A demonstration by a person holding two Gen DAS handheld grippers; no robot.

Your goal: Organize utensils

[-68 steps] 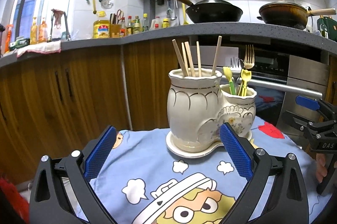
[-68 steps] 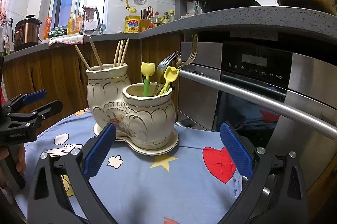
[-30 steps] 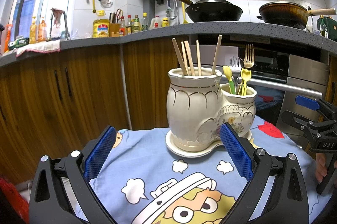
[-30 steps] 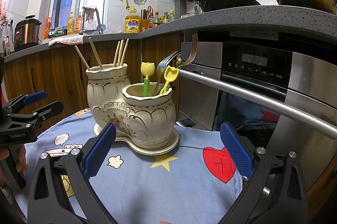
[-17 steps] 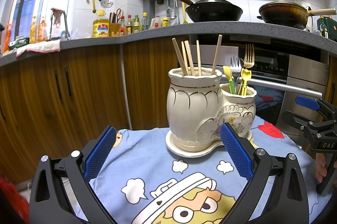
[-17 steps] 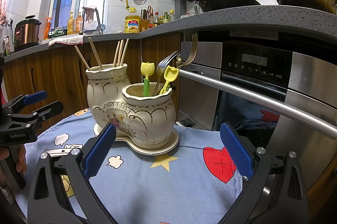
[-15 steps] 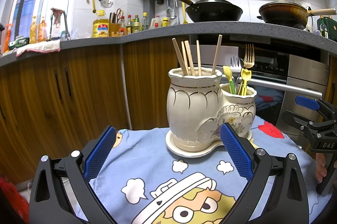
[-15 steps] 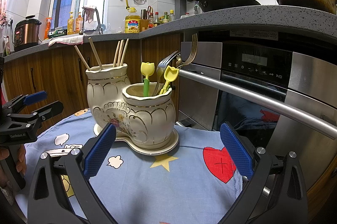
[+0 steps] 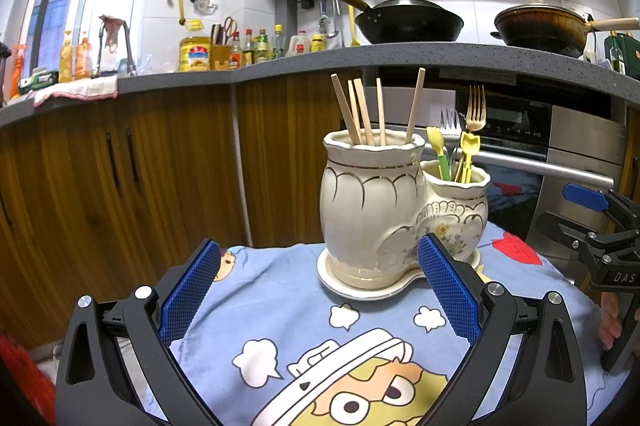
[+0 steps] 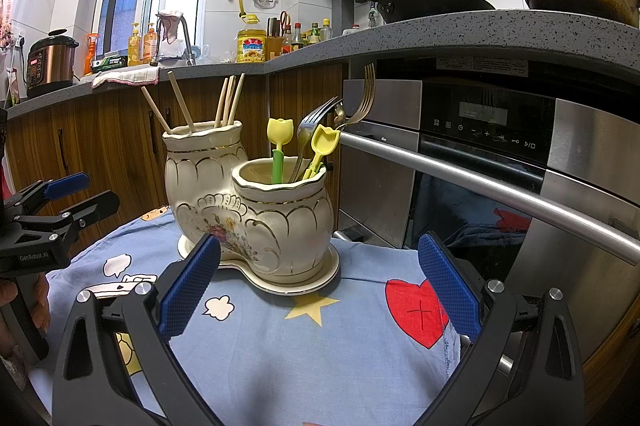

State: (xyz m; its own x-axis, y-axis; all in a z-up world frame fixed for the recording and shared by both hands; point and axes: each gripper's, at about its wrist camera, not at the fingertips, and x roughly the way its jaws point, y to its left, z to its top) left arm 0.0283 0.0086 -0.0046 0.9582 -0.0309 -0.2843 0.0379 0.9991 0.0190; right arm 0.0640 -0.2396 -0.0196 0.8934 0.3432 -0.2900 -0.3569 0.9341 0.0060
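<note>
Cream ceramic holder [image 9: 384,209] with gold trim is sitting on its own saucer on the blue cartoon tablecloth [image 9: 280,310], two joined pots: a taller one and a shorter one. Wooden chopsticks [image 9: 362,111] stand in the taller pot, fanned out a bit. In the shorter pot [image 10: 286,218] you've got two yellow tulip-topped plastic utensils [image 10: 280,141] plus a couple of metal forks [image 10: 362,97] leaning toward the oven side. Left gripper [image 9: 318,290] is wide open with nothing in it, blue pads spread far apart, hanging just above the cloth and near the taller pot; its right-hand pad [image 9: 448,290] overlaps the holder's base in the left wrist view, but I honestly can't tell if it's touching. Right gripper [image 10: 318,290] is the same deal, spread wide and empty, low over the cloth on the shorter pot's side, with a red heart print [image 10: 416,310] between its pads. Each gripper shows up at the edge of the other's camera, held by a hand [image 10: 28,302]. Behind it all is a stainless oven [image 10: 500,161], wood cabinets [image 9: 120,169] and a grey countertop [image 9: 400,55] with a black wok [image 9: 408,21] on it.
</note>
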